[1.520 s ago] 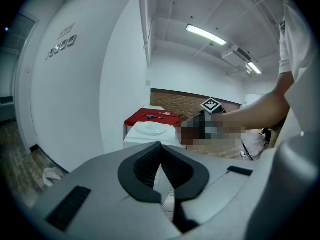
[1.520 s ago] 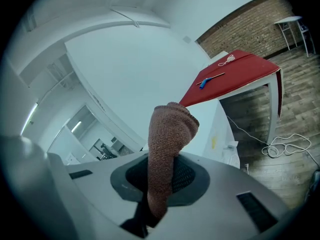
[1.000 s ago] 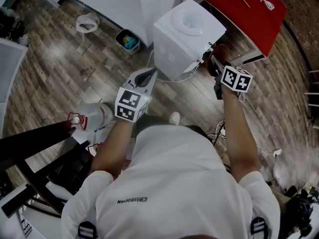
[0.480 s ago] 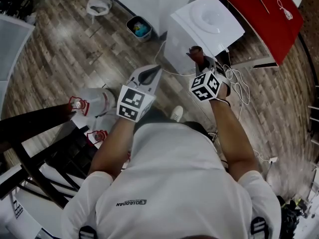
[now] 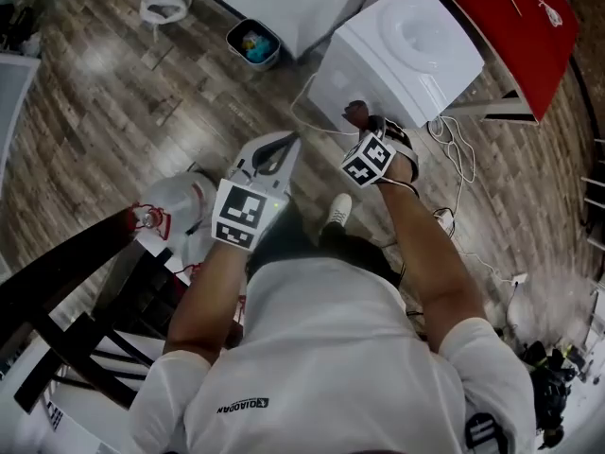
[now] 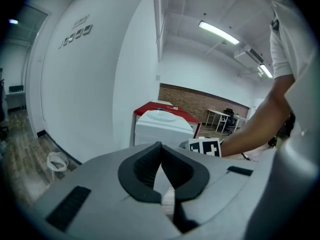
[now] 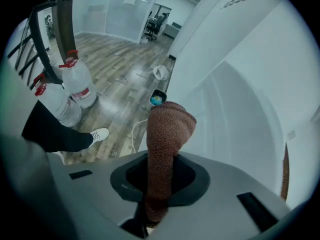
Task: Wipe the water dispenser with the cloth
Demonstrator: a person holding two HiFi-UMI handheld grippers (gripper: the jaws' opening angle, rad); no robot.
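The white water dispenser (image 5: pixel 406 55) stands on the wood floor at the upper right, and its side fills the right of the right gripper view (image 7: pixel 240 124). My right gripper (image 5: pixel 362 130) is shut on a brown cloth (image 5: pixel 356 113), which is held at the dispenser's near face. Between the jaws the cloth (image 7: pixel 167 129) sticks up, folded over at its top. My left gripper (image 5: pixel 276 149) hangs left of the dispenser, away from it, jaws shut with nothing between them. From the left gripper view the dispenser (image 6: pixel 160 126) shows ahead, past the gripper (image 6: pixel 161 148).
Two water bottles (image 5: pixel 175 211) lie by a black frame (image 5: pixel 57 291) at the left. A small bin (image 5: pixel 252 43) and a white bag (image 5: pixel 163 3) sit near the wall. Cables (image 5: pixel 454 159) trail on the floor right of the dispenser, below a red table (image 5: pixel 510 26).
My right gripper has carried the cloth leftward, from the dispenser's right corner across to its near face. The left gripper has stayed about where it was.
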